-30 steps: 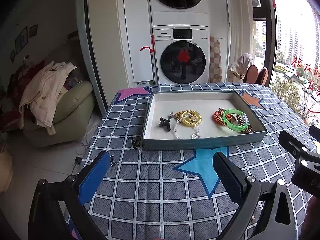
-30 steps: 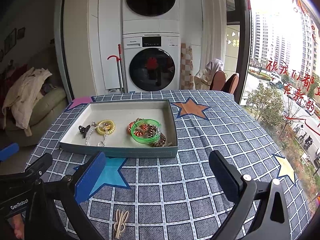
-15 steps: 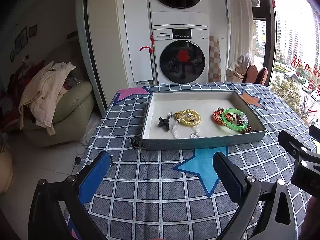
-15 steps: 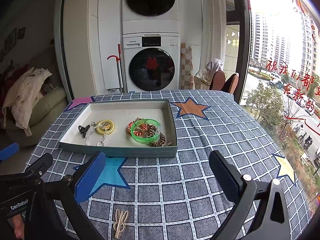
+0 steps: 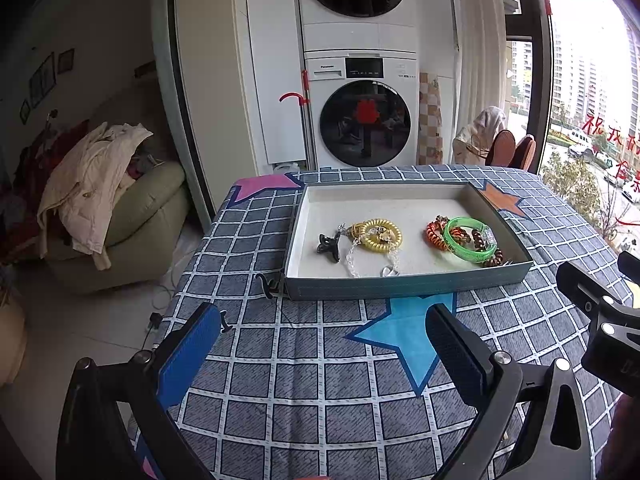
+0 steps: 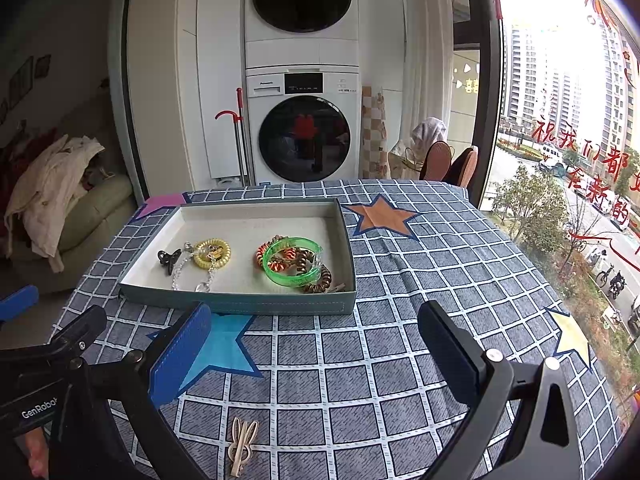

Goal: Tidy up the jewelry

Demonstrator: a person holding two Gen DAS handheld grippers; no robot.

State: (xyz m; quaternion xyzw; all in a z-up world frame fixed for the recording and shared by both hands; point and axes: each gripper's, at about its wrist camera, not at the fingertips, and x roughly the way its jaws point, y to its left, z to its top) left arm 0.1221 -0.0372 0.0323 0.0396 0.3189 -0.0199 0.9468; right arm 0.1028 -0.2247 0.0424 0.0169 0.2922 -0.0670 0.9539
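A shallow teal tray (image 5: 408, 286) (image 6: 240, 303) sits on the checked tablecloth. It holds a black claw clip (image 5: 329, 245), a yellow coil band (image 5: 380, 235), a clear chain (image 5: 352, 262), orange and brown coil bands (image 6: 316, 274) and a green bangle (image 5: 470, 239) (image 6: 292, 262). A beige hair clip (image 6: 241, 445) lies on the cloth between my right gripper's fingers, near the front edge. A small black hook piece (image 5: 269, 284) lies beside the tray's left corner. My left gripper (image 5: 320, 344) and right gripper (image 6: 316, 344) are both open and empty, short of the tray.
The table (image 6: 440, 264) is covered with a blue grid cloth with coloured stars. Stacked washing machines (image 5: 360, 108) stand behind it. A sofa with clothes (image 5: 120, 200) is at the left, windows and chairs (image 6: 448, 164) at the right. The other gripper shows at each view's edge.
The left wrist view has shifted slightly nearer the tray. The right gripper and the jewelry have not visibly moved.
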